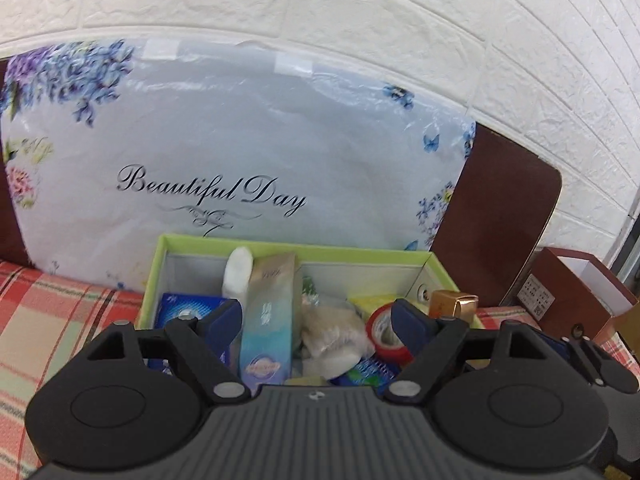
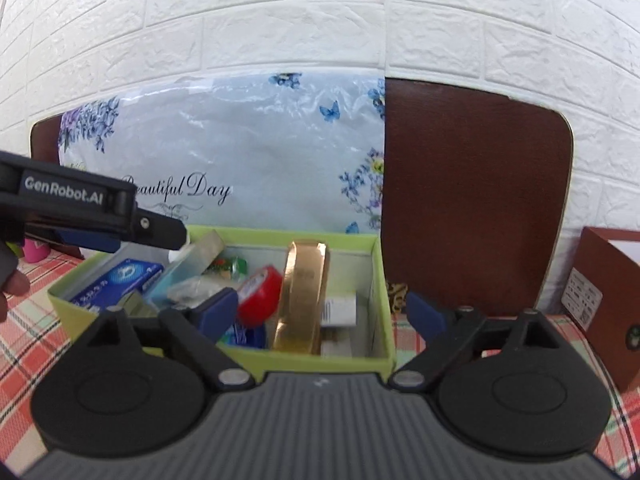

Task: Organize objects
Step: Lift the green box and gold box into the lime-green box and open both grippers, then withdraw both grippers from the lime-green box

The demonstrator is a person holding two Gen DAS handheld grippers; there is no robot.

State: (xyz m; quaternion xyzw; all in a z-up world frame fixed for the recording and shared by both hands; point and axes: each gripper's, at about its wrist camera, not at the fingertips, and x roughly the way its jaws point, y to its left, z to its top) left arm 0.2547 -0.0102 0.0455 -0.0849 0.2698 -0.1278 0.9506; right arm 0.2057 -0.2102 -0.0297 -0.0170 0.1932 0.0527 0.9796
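Left gripper (image 1: 318, 316) spread wide, seemingly empty, over green box (image 1: 296, 249)

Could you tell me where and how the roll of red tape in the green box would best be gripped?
Probably across its flat faces at the top edge, coming from above. The red tape roll stands on edge in the green box, wedged between the gold box and the other items, so only its upper rim looks free for open jaws.

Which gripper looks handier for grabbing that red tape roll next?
Probably the right gripper: it is open, with the red tape roll beside its left finger. The left gripper frames the blue tube instead.
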